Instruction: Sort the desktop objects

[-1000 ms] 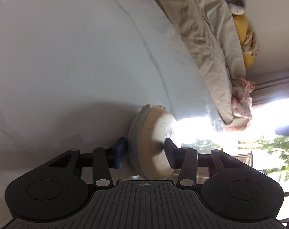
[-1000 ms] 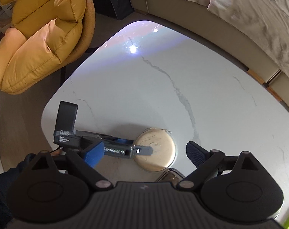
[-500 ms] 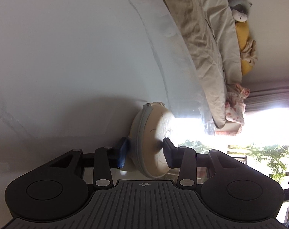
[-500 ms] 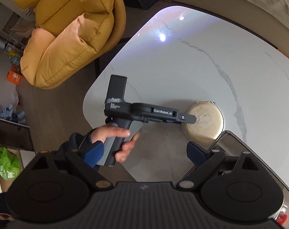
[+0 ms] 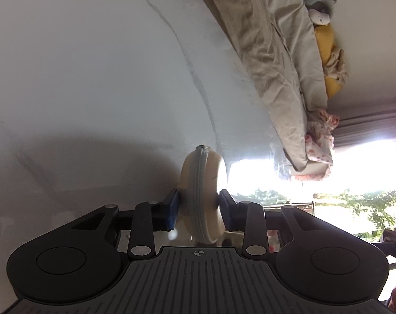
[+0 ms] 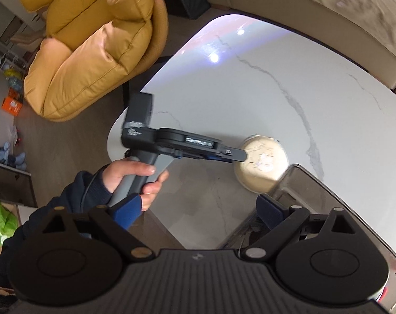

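Note:
A round beige zippered pouch (image 5: 201, 196) is clamped between the blue pads of my left gripper (image 5: 198, 204), held on edge with its grey zipper facing the camera. In the right wrist view the same pouch (image 6: 260, 166) is at the tip of the left gripper (image 6: 237, 155), lifted above the white marble table (image 6: 250, 99), close to the rim of a clear container (image 6: 310, 183). My right gripper (image 6: 198, 209) is open and empty, high above the table's near edge.
A yellow leather armchair (image 6: 93, 41) stands to the left of the table. A sofa with a beige cover (image 5: 271, 52) runs along the far side. The clear container sits at the table's right front part. Clutter lies on the floor (image 6: 12, 104) at left.
The left gripper has lifted the pouch and turned it on edge, moving it right toward the clear container. The right gripper has risen and pulled back.

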`<state>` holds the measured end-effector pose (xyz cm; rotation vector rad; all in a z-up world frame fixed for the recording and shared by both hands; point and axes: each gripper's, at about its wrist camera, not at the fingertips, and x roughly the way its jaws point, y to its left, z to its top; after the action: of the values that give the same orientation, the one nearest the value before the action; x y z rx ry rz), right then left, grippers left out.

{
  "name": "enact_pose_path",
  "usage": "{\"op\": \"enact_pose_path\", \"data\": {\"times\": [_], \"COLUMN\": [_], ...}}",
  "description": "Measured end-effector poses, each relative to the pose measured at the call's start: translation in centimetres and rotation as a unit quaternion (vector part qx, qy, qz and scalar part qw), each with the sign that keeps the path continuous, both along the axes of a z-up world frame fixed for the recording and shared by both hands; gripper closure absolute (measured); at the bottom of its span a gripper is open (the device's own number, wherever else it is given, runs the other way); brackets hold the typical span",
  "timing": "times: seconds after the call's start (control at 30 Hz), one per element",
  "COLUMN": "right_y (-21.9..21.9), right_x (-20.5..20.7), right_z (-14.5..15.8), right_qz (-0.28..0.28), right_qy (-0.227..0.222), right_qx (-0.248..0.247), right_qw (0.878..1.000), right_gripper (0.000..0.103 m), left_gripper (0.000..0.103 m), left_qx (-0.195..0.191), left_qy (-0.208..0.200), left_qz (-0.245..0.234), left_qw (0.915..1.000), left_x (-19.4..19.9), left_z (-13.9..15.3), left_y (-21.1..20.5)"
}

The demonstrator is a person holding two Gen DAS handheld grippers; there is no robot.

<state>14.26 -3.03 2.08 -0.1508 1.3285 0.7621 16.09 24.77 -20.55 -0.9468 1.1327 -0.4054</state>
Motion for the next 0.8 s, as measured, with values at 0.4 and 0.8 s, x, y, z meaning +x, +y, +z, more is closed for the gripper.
{"op": "enact_pose_path", "data": {"times": [0.4,0.8], "right_y": [-0.2,-5.0], "right_x": [-1.8,-1.1], "right_z": [-1.9,0.6], "right_qz": [0.022,-0.03], "right_qy": [-0.021,0.004], "right_qx": [-0.045,0.049], "right_qw": [0.999,0.998], "right_gripper": [0.007,0.007], "left_gripper": [0.05,0.009], "left_qx": [-0.018,-0.092], "left_qy": [-0.035,-0.068], "left_qz": [-0.047,-0.064], "left_qw": [0.9981,0.9914], "left_x": [1.4,2.8], "left_z": [0.1,-3.7], "left_y": [-0.7,-1.0]}}
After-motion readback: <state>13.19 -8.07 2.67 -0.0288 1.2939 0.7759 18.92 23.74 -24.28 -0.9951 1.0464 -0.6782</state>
